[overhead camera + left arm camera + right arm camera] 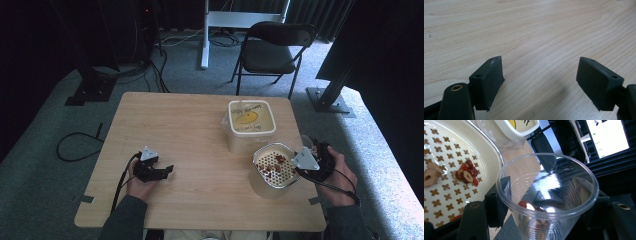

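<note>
Right gripper point(544, 220) clamped on clear cup point(547, 195), tilted beside strainer point(274, 165) for dates point(466, 173). Left gripper point(541, 82) open, idle on table point(524, 30).

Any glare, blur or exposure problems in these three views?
High view: soft overall, surroundings nearly black, bright daylight patch on the floor at right. Left gripper view: sharp wood grain on the table, with soft shadows under the jaws. Right gripper view: window glare on the clear plastic cup held in the right gripper; the monitor is blown out; the strainer's near edge is blurry.
</note>
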A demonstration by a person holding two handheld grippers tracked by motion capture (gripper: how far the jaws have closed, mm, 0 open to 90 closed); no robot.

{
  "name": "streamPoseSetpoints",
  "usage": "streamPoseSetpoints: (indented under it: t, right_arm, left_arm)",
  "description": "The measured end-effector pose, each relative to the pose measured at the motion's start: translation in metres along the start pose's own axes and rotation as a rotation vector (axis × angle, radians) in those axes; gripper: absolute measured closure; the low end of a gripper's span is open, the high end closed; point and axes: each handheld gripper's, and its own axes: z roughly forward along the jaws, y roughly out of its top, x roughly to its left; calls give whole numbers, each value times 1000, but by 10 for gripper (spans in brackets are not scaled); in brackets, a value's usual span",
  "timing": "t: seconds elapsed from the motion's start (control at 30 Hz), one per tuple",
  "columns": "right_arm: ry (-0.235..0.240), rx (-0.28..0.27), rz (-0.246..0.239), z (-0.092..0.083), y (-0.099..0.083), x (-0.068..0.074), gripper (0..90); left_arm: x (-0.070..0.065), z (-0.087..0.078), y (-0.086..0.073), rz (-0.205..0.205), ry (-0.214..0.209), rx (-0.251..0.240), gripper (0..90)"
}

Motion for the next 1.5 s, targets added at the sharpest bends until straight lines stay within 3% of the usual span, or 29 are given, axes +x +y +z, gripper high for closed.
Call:
streamPoseSetpoints:
  t: [0.1, 0.33, 0.47, 0.57, 0.67, 1.07, 1.5]
  right_arm:
    - [-16, 14, -58, 0, 2, 3, 337]
    - [-44, 35, -146, 0, 5, 8, 337]
    - [-48, 40, -171, -1, 7, 10, 338]
    - [-69, 55, -234, -2, 9, 12, 339]
    - [-78, 59, -261, -3, 10, 13, 339]
    - [-158, 85, -486, -6, 15, 27, 340]
    - [-235, 67, -591, -9, 15, 32, 341]
  left_arm:
    - [0, 0, 0, 0, 1, 0, 222]
    - [0, 0, 0, 1, 1, 1, 222]
    - [0, 0, 0, 2, 2, 1, 222]
    - [0, 0, 0, 2, 1, 2, 222]
    - [0, 0, 0, 2, 2, 2, 222]
    - [0, 0, 0, 2, 1, 2, 223]
    - [0, 1, 0, 3, 1, 2, 223]
